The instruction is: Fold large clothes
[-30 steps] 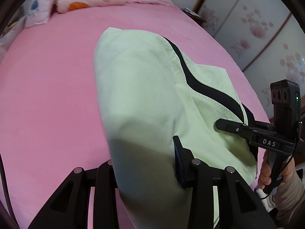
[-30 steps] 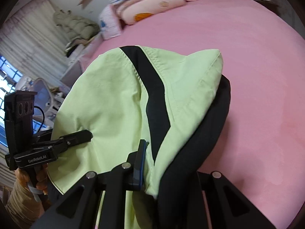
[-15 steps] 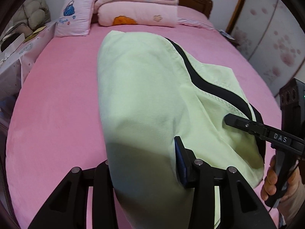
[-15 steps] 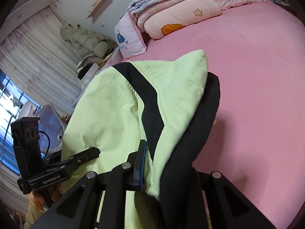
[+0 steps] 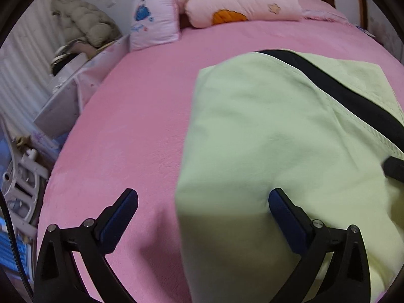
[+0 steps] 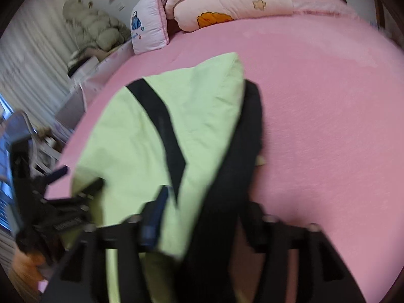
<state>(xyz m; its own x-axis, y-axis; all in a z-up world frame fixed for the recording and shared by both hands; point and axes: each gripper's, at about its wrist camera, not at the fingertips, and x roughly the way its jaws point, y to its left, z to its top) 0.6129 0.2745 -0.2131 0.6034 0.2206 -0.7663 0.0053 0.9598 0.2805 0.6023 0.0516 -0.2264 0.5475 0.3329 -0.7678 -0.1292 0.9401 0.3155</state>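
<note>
Pink bed sheet (image 5: 141,116) now carries the pale-green garment (image 5: 265,139), laid down where half a second ago both grippers pinched it. Left gripper (image 5: 203,217) is opening, spread wide; right gripper (image 6: 202,217) is opening, cloth loose between its jaws. This fold looks finished.

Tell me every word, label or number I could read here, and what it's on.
None can be read.
Cursive writing on the pink pillow, under its blue picture: too small and blurred.
White label on the left gripper: too blurred.
</note>
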